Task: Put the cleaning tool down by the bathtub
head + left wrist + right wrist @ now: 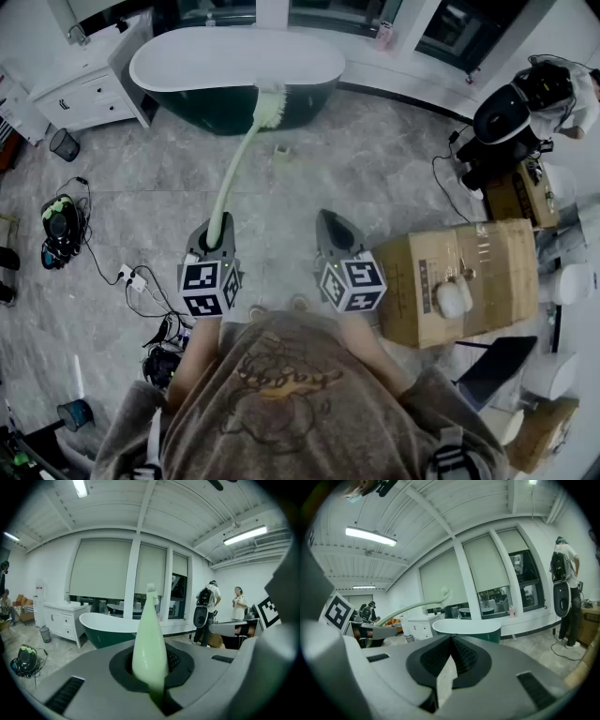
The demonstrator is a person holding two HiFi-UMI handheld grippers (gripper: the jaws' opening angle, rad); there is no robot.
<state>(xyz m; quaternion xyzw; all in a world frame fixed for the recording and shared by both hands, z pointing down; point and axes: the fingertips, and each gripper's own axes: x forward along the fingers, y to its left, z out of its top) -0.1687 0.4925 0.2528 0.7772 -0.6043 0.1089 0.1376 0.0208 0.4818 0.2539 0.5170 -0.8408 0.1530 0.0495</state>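
Observation:
A long pale green cleaning brush [236, 169] runs from my left gripper [214, 240] toward the bathtub [234, 58], a white oval tub with a dark green outside. The brush head hangs over the floor just in front of the tub's near side. In the left gripper view the jaws are shut on the brush handle [149, 637], with the tub [105, 625] straight ahead. My right gripper [334, 232] is beside the left one at about the same height, shut and holding nothing. The right gripper view shows the brush [410, 608] at the left and the tub [468, 626] ahead.
A large cardboard box [471, 279] stands close on the right. At the far left a white cabinet [82, 86] stands beside the tub, with a small bin [64, 143] in front of it. Cables and a power strip [131, 277] lie on the left floor. A person [555, 89] stands at the far right.

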